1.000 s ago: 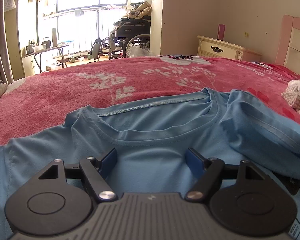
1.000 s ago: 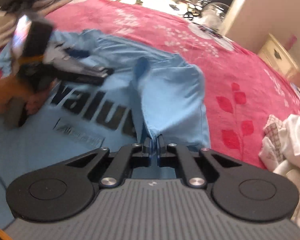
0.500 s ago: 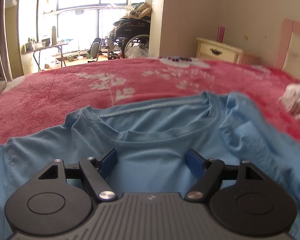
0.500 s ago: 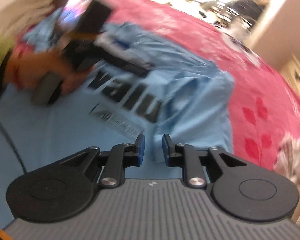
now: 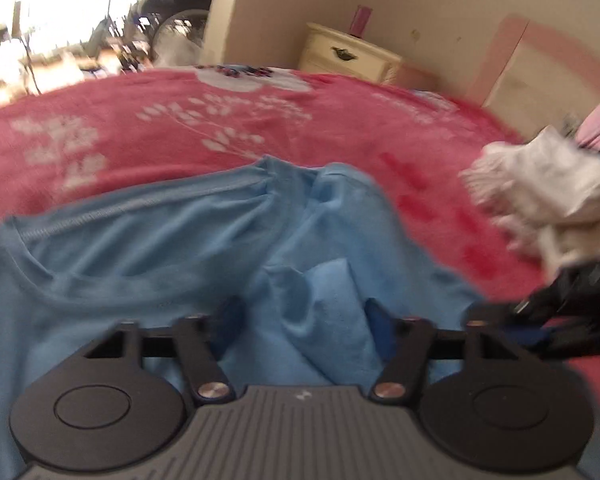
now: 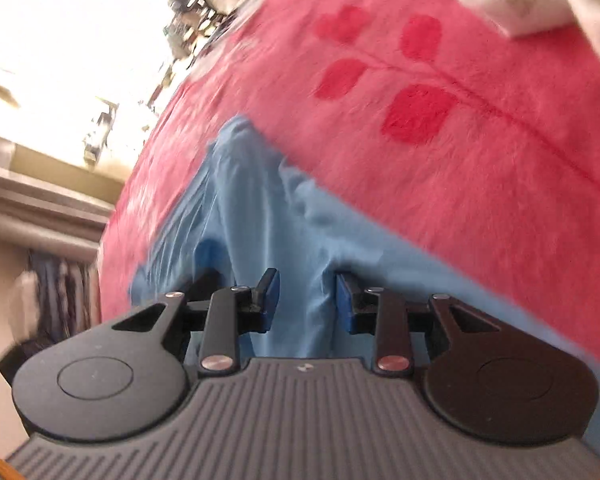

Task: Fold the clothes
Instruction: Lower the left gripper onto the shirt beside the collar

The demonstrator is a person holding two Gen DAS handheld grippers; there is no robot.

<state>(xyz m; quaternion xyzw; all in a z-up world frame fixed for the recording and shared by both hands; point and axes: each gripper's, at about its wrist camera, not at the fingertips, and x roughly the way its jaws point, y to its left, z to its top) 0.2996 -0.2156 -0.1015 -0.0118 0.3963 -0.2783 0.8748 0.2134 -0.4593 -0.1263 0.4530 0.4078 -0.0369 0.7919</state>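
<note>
A light blue T-shirt [image 5: 140,272] lies on a red blanket [image 5: 220,120], neckline to the left, with its right sleeve folded inward into a raised ridge. My left gripper [image 5: 304,320] straddles that ridge just past the collar. Its jaws are closing, and the blurred picture shows no firm pinch. In the right wrist view the scene is rolled sideways and the shirt's edge [image 6: 260,208] runs up from my right gripper [image 6: 306,300]. Its jaws are opening, and a fold of blue cloth still stands between the blue pads [image 6: 270,300].
A heap of white clothes [image 5: 540,184] lies on the blanket to the right, also at the top of the right wrist view [image 6: 520,4]. A cream nightstand [image 5: 348,56] and a pink headboard [image 5: 540,64] stand behind the bed. A blurred black tool part [image 5: 572,304] sits low right.
The left gripper swung right from the collar to the folded sleeve and its jaws narrowed. The right gripper rolled sideways, dropped close to the shirt's edge, and its shut jaws parted.
</note>
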